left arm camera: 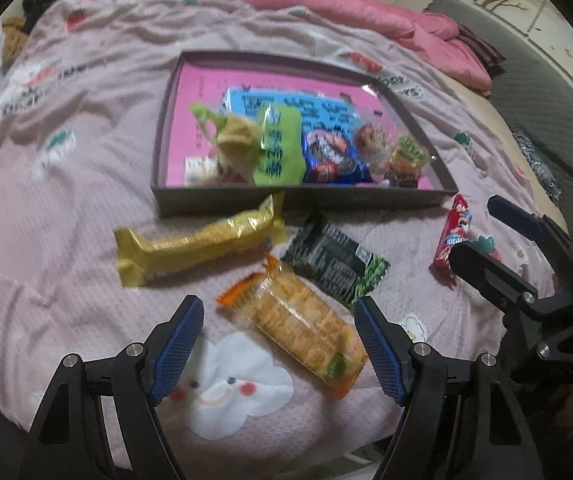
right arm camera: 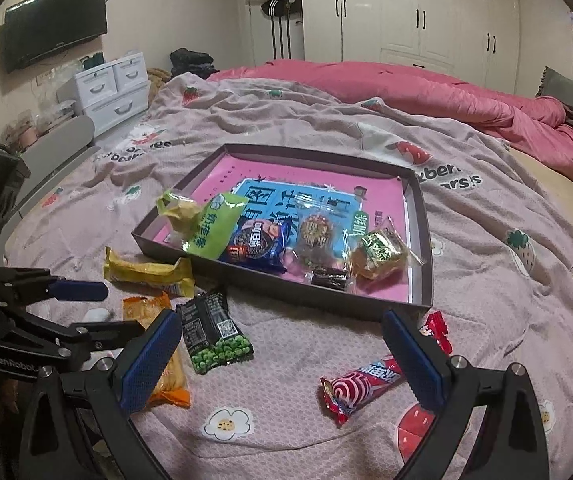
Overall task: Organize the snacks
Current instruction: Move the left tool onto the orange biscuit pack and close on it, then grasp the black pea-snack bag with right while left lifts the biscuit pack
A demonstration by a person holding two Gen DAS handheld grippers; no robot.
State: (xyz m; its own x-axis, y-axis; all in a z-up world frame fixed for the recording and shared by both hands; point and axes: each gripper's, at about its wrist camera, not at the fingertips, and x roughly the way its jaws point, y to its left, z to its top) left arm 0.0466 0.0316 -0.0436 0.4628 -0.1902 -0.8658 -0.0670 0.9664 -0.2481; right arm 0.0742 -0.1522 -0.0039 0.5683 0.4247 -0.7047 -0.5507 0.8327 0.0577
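A: Where are the snacks?

B: In the left wrist view the orange cracker pack lies low in the centre on the pink blanket, between the fingers of the left gripper, which stand wide with neither pad touching it. Just above it are the black pea packet and, to the left, the long yellow bar. The red candy roll lies at the right edge, beside the right gripper.

A: And the tray?

B: The dark tray with a pink floor sits in the upper centre, and the yellow bar's end touches its near wall. Inside are a green pouch, a blue cookie pack and several small wrapped sweets.

A: The right side?

B: In the right wrist view the right gripper also gapes wide, holding nothing. The red candy roll lies by its right finger, the pea packet by its left. The left gripper shows at the left edge.
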